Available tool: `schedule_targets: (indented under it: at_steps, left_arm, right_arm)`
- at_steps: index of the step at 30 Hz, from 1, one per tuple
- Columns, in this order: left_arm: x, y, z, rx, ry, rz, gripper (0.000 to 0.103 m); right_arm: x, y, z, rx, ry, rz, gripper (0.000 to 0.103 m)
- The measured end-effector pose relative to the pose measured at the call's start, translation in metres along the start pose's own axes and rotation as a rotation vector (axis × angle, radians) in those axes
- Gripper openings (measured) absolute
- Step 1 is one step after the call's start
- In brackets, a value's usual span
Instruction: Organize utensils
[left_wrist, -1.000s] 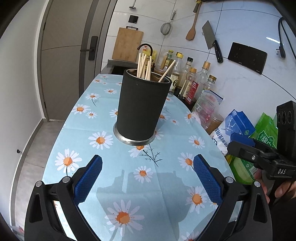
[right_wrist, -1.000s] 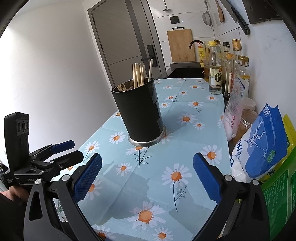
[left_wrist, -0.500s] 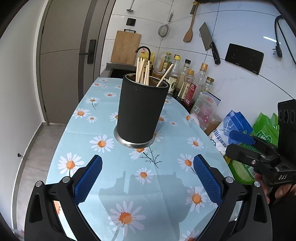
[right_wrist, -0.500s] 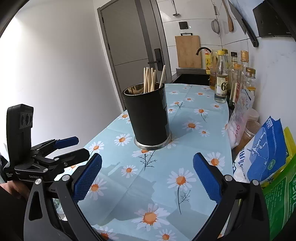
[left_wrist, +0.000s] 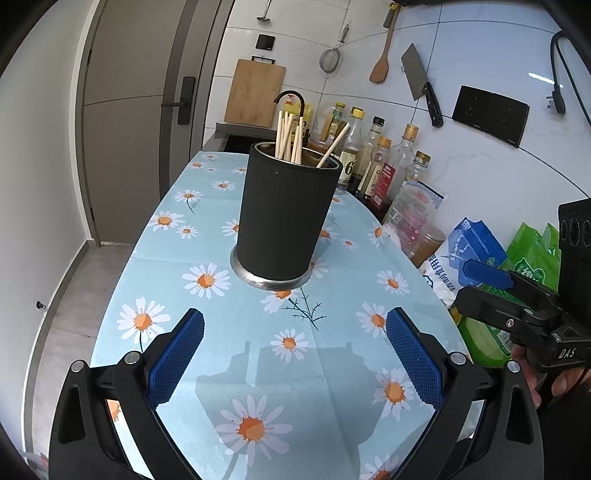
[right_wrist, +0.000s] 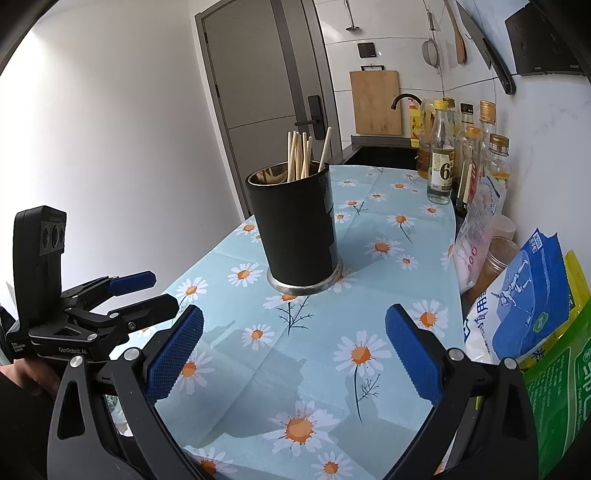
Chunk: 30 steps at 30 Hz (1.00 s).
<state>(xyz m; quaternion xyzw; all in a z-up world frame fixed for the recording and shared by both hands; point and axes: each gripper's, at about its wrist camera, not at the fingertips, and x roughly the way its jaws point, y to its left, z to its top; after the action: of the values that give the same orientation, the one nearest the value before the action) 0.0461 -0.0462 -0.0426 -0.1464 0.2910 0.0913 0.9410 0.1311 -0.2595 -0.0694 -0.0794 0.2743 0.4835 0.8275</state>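
A black utensil holder (left_wrist: 282, 218) on a steel base stands upright on the daisy tablecloth (left_wrist: 258, 354), with several wooden chopsticks (left_wrist: 290, 136) standing in it. It also shows in the right wrist view (right_wrist: 297, 229) with the chopsticks (right_wrist: 301, 155). My left gripper (left_wrist: 293, 354) is open and empty, well short of the holder. My right gripper (right_wrist: 293, 354) is open and empty, also short of it. Each gripper shows in the other's view, the right one (left_wrist: 491, 291) at the right edge, the left one (right_wrist: 144, 295) at the left edge.
Sauce and oil bottles (left_wrist: 380, 166) line the wall behind the holder. A blue-white bag (right_wrist: 524, 295), green packs (right_wrist: 557, 402) and a jar (left_wrist: 426, 245) sit along the right side. The table's left edge drops to the floor (left_wrist: 70, 295). A sink (right_wrist: 384, 155) lies at the far end.
Both grippers have tilted up and drawn slightly back, so the holder sits a little lower and farther in each view. Both stay open and empty.
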Motion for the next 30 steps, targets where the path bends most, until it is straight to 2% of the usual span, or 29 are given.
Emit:
schedule_targets:
  at_steps: [30]
  left_arm:
    - [0.0018, -0.0004, -0.002, 0.001, 0.005, -0.001, 0.096]
  right_arm:
    - [-0.0011, -0.0034, -0.0032, 0.017, 0.0, -0.007, 0.098]
